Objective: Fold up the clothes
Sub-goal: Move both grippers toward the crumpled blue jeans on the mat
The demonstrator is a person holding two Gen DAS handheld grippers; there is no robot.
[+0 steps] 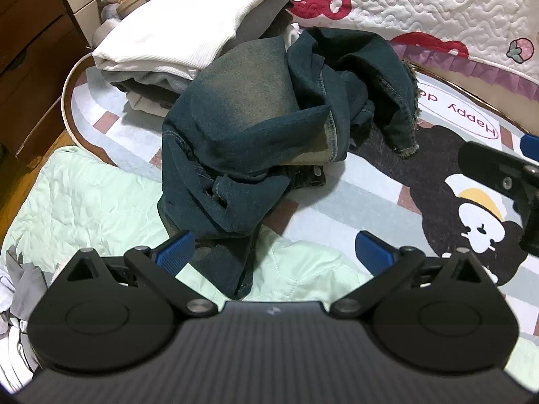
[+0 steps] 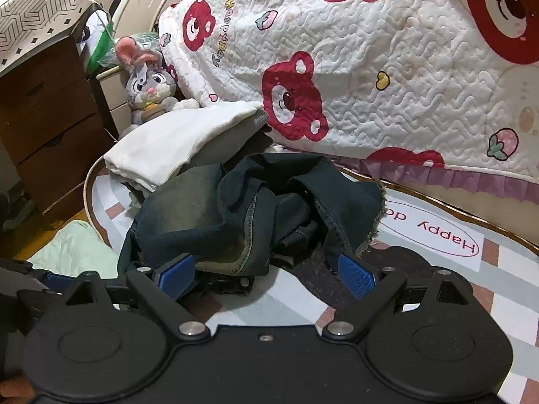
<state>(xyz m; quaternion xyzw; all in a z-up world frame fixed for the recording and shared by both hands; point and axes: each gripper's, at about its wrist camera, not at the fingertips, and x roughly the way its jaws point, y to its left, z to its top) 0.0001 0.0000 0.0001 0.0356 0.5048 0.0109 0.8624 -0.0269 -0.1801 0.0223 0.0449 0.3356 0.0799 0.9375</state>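
A crumpled pair of dark blue jeans (image 1: 256, 128) lies in a heap on the patterned rug (image 1: 337, 195); the jeans also show in the right wrist view (image 2: 235, 215). My left gripper (image 1: 274, 252) is open, its blue pads either side of the jeans' near end, which lies over a mint green cloth (image 1: 94, 208). My right gripper (image 2: 267, 274) is open and empty just in front of the jeans' near edge. The right gripper's body shows at the right edge of the left wrist view (image 1: 505, 181).
A stack of folded white and grey clothes (image 1: 188, 37) sits behind the jeans, also in the right wrist view (image 2: 175, 141). A plush rabbit (image 2: 148, 84), a brown drawer unit (image 2: 47, 124) and a bed with a bear-print quilt (image 2: 387, 60) border the rug.
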